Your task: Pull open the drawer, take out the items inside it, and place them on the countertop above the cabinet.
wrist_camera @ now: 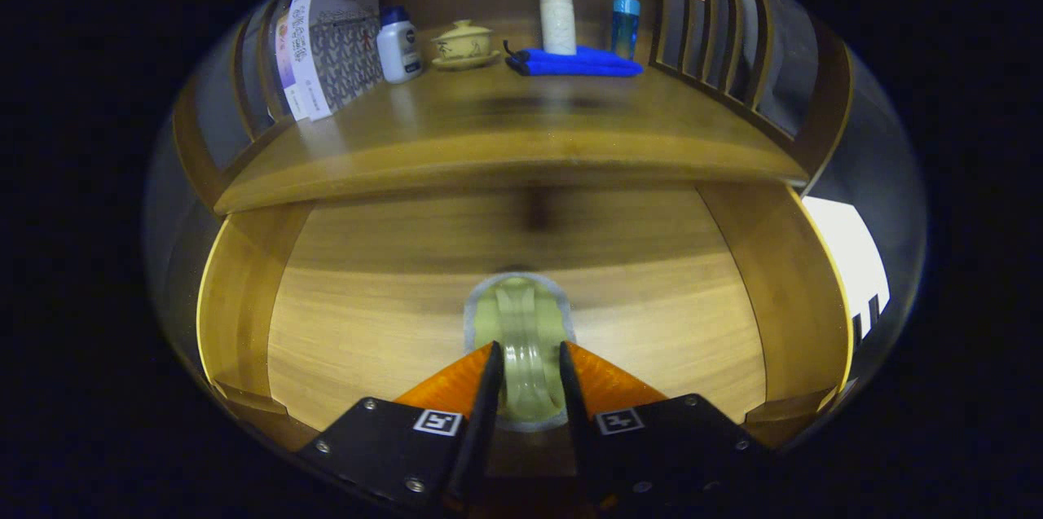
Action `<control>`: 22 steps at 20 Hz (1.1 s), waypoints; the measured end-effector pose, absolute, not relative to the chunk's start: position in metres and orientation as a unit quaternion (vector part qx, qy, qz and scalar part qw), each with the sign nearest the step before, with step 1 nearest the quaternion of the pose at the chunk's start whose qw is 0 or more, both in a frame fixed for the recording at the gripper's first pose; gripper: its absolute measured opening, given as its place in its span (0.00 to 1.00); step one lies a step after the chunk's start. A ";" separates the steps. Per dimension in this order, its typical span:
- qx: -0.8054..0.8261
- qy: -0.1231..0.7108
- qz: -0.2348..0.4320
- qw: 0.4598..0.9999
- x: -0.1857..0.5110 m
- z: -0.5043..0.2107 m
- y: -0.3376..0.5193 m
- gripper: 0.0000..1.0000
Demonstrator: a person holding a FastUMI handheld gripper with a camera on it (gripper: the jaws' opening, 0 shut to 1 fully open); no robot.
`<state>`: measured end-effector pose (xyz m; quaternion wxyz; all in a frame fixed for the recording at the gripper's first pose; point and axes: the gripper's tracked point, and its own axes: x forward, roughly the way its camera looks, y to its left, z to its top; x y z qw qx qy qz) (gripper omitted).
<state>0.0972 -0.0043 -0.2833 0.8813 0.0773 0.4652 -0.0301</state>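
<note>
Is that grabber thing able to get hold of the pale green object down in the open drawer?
Probably yes. The gripper has its jaws on either side of the pale green object, which lies alone on the drawer floor, with nothing blocking. Whether they press on it is unclear.

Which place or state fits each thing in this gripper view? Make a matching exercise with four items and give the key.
Column one:
1. pale green item
2. folded blue cloth
3. lidded tea bowl
4. drawer

Column two:
A. pulled open below the countertop
B. sits on a saucer, beside the white bottle with a blue cap
C. between the fingers of the gripper, inside the drawer
D. lies in front of the white pump bottle

Pairs: 1-C, 2-D, 3-B, 4-A
</note>
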 end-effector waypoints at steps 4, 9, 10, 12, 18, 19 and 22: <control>0.074 0.443 -0.038 0.893 0.091 -0.281 -0.009 0.20; 0.089 0.398 -0.031 0.913 0.074 -0.251 0.000 0.15; 0.098 0.380 -0.028 0.919 0.073 -0.238 0.003 0.15; 0.116 0.340 -0.023 0.933 0.073 -0.209 0.007 0.15; 0.171 0.220 -0.004 0.960 0.101 -0.137 0.018 0.14; 0.169 0.208 -0.007 0.963 0.109 -0.130 0.016 0.14; 0.173 0.178 -0.005 0.969 0.139 -0.113 0.016 0.14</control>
